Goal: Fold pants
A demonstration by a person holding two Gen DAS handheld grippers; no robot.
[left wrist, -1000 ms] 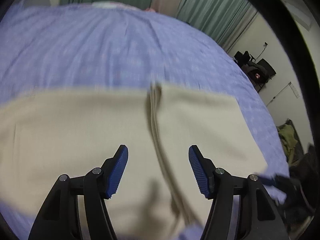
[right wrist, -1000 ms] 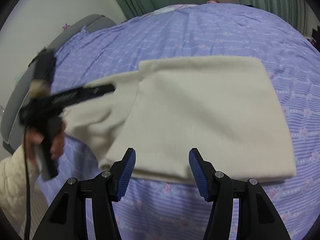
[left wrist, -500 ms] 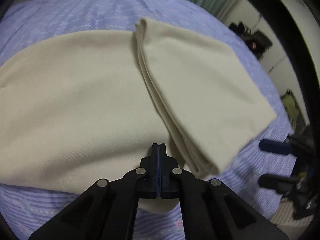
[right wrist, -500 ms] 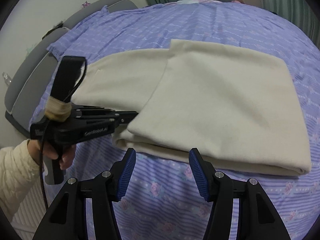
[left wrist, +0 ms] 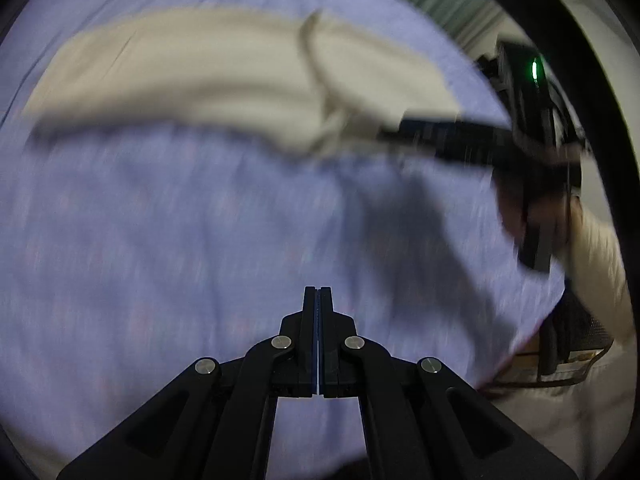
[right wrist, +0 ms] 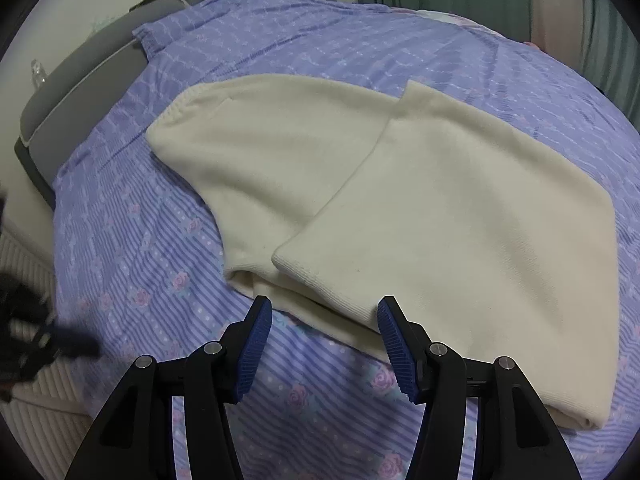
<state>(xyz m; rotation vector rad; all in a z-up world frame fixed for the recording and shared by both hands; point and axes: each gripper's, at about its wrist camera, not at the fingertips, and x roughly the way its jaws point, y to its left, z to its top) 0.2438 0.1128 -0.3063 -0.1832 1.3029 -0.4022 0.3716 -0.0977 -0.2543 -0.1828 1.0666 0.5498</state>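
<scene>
The cream pants lie flat on the bed, folded once so a doubled layer covers their right part; their near edge runs close to the bed's near edge. The right gripper hovers over that near edge, its blue pads spread apart with nothing pinched, the fold's corner just ahead of them. The left gripper is over bare sheet well short of the pants, jaws pressed together and empty. The left view is blurred.
</scene>
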